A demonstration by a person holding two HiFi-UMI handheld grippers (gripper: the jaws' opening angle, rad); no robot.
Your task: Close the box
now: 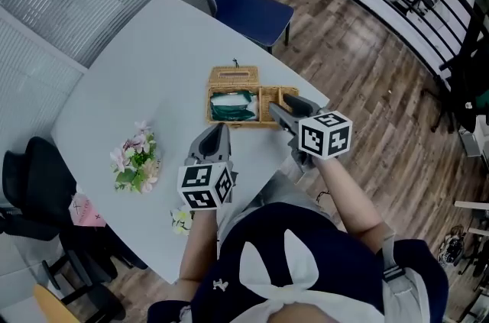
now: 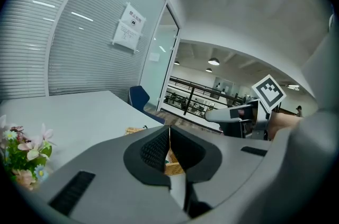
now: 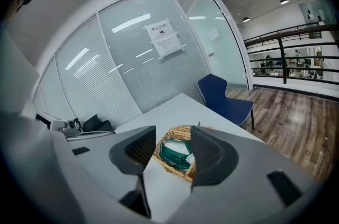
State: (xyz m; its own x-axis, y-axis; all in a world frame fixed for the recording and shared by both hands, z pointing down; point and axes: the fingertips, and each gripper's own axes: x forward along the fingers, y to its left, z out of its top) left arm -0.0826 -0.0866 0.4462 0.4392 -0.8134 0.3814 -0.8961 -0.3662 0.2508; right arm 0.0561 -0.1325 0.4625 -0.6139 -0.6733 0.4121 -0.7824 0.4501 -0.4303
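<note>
Head view: a woven wicker box (image 1: 233, 117) sits on a pale grey round-cornered table (image 1: 145, 69), toward the far right edge, open (one flap up at the back, another part folded out to the right). Green-and-white folded contents (image 1: 231, 108) lie inside. The left gripper (image 1: 220, 127) hangs just short of the box's near side, not touching. The right gripper (image 1: 275, 109) has its tips at the box's right-hand part; contact cannot be told. A small bunch of pink and white artificial flowers (image 1: 136, 159) lies well to the left of the box, and a single pale flower (image 1: 181, 220) lies near the table's near edge. A dark blue chair (image 1: 244, 1) stands at the far side and a black chair (image 1: 30, 169) at the left. Left gripper view: the jaws are together, pads meeting in a thin line with nothing between them. A bit of the wicker box shows just past the tips (low in the frame), the right gripper with its marker cube is off to the right, and the flowers are at the far left. Right gripper view: the jaws stand apart with nothing gripped, and the open box shows in the gap beyond them, green contents visible, the blue chair behind it at the table's far edge.
</note>
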